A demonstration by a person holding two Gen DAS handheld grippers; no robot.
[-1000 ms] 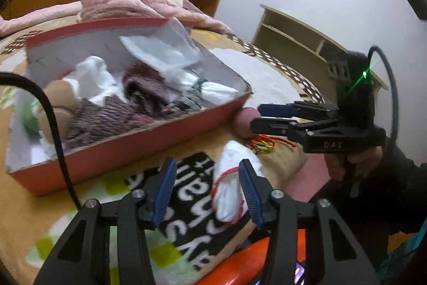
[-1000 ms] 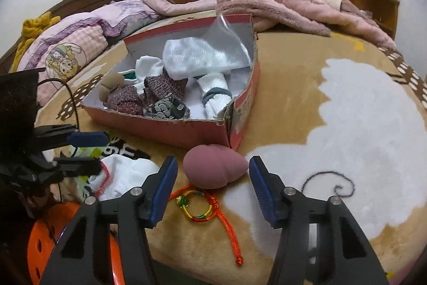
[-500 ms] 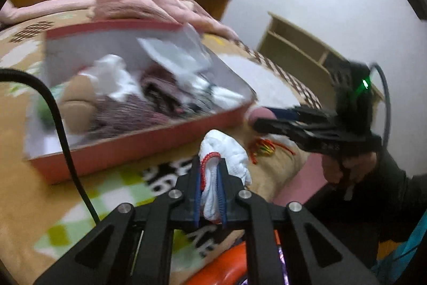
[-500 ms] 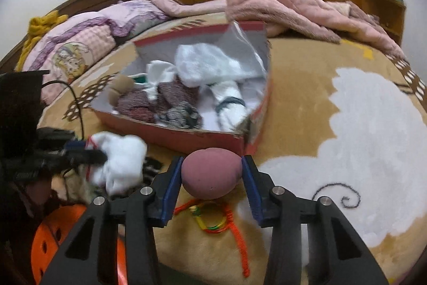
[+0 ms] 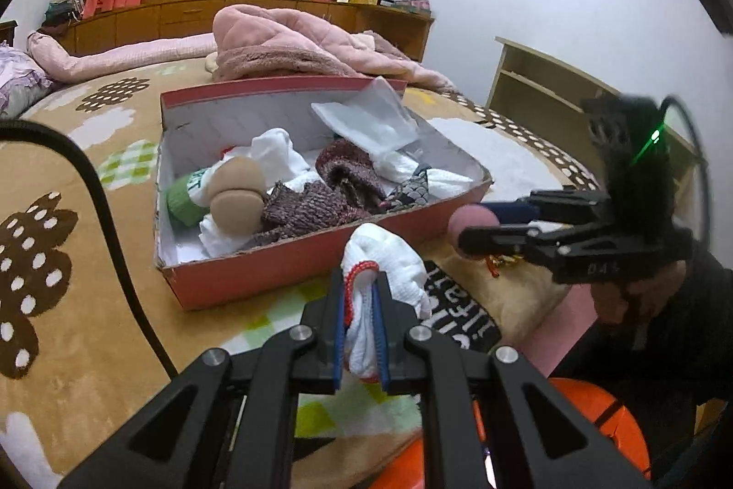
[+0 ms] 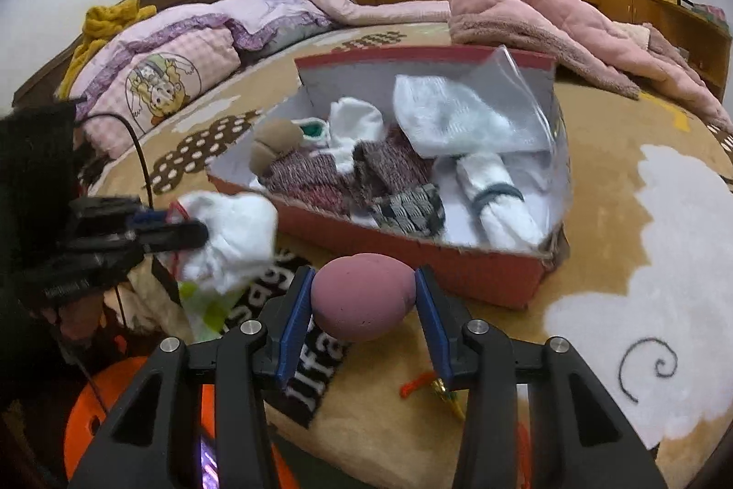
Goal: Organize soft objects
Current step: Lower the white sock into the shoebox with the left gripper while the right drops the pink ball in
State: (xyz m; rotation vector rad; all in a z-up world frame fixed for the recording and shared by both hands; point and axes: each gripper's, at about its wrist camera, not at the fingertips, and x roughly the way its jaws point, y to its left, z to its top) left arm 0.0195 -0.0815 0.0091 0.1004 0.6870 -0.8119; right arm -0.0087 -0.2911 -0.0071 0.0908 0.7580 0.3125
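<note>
Above the bed (image 5: 68, 305), left fingers (image 5: 338, 333) clench a white sock (image 5: 385, 260); right fingers (image 6: 293, 312) clasp a pink sponge (image 6: 362, 301).

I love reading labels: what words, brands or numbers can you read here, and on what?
"DAS", roughly: white print on the right tongs, whose jaws have just been closing on the pink ball.
White letters on the black mat: upside down, partly covered, unreadable.
Print on the left tongs: blurred.
</note>
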